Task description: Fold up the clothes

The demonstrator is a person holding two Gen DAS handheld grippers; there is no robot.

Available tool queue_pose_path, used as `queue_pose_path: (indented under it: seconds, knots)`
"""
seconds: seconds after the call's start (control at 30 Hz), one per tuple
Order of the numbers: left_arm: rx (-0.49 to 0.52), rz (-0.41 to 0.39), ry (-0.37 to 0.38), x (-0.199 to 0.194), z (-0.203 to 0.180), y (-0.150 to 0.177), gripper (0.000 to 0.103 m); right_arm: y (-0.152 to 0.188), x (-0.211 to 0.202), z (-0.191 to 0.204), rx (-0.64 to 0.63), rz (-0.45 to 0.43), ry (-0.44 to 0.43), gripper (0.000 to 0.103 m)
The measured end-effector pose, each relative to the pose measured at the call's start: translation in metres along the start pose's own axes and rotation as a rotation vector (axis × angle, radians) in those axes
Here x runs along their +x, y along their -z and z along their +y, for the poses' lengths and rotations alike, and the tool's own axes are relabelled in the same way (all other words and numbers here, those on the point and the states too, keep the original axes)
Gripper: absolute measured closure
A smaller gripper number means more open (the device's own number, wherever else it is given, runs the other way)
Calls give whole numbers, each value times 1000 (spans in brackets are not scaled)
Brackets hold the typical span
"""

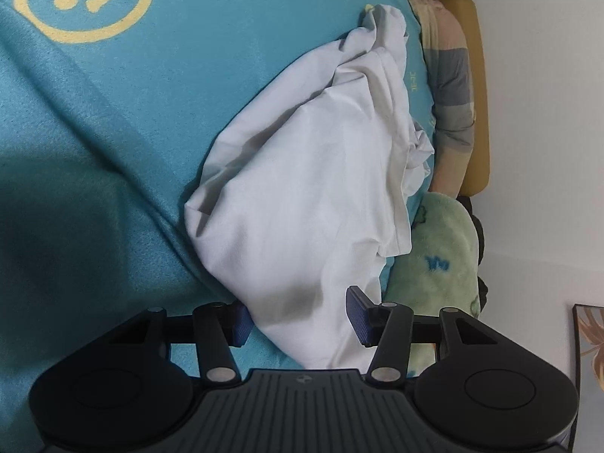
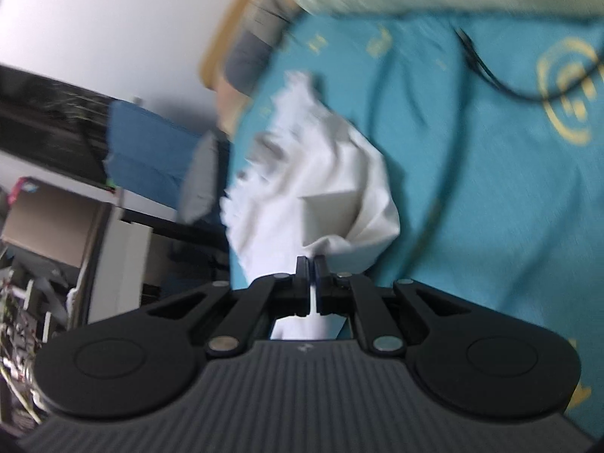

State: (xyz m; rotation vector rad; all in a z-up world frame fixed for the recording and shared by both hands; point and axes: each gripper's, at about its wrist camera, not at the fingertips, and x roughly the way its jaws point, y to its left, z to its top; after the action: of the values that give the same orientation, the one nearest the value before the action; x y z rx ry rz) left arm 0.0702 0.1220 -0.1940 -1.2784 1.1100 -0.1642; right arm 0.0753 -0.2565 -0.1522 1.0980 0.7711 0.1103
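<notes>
Right claw (image 2: 312,279) apparently pinches white garment (image 2: 321,188); left claw (image 1: 300,319) spread over it.

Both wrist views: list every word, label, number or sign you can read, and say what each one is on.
No word or number reads clearly in either view.
Smiley-face sign, yellow, no letters: on the teal bedspread.
Small yellow characters near the white garment: on the bedspread, too small to read.
Blue marks: on the green fleece blanket, shape unclear, not readable.
Yellow ring motif and small yellow marks on the bedspread, right wrist view: blurred by motion.
</notes>
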Motion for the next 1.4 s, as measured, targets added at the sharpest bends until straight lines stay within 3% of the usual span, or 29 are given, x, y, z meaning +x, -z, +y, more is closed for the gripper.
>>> queue_pose_path:
  seconds: [0.2, 0.23, 0.27, 0.3, 0.33, 0.43, 0.5, 0.53, 0.7, 0.77, 0.8, 0.87, 1.07, 1.3, 1.4]
  knots:
    - [-10, -9, -28, -2, 2, -3, 51, 2, 8, -12, 60, 76, 49, 92]
    - [-11, -11, -35, -1, 2, -3, 51, 3, 6, -14, 73, 74, 53, 81]
    - [-13, -12, -38, -2, 2, -3, 51, 4, 4, -16, 86, 72, 57, 56]
    - [-15, -13, -38, -3, 3, -3, 51, 6, 2, -18, 99, 70, 62, 41]
    - [-15, -15, -38, -5, 4, -3, 51, 6, 1, -20, 108, 65, 62, 19]
    - [-7, -30, -43, -14, 5, -1, 51, 7, -2, -23, 122, 38, 55, 18]
    - [-7, -50, -43, -24, 5, 1, 54, 7, -2, -25, 129, 22, 51, 19]
    - [-3, -63, -47, -25, 2, 1, 62, 6, 0, -25, 129, 17, 51, 21]
    - [83, -82, -64, -31, -15, 3, 78, 1, 11, -16, 32, 17, 110, 63]
    - [99, -79, -102, -29, -15, 3, 82, 1, 15, -13, -17, 27, 147, 88]
    - [97, -79, -117, -28, -14, 2, 88, 2, 16, -10, -46, 23, 157, 91]
    - [96, -92, -133, -31, -14, 2, 97, 3, 15, -4, -107, 4, 160, 95]
    - [164, -188, -103, -65, -43, 15, 99, 9, -12, 36, -265, -95, 85, 96]
    - [385, -391, 25, -154, -107, 84, 100, 23, -98, 112, -451, -258, -57, 96]
    - [427, -404, 56, -182, -110, 120, 100, 46, -139, 110, -458, -275, -76, 96]
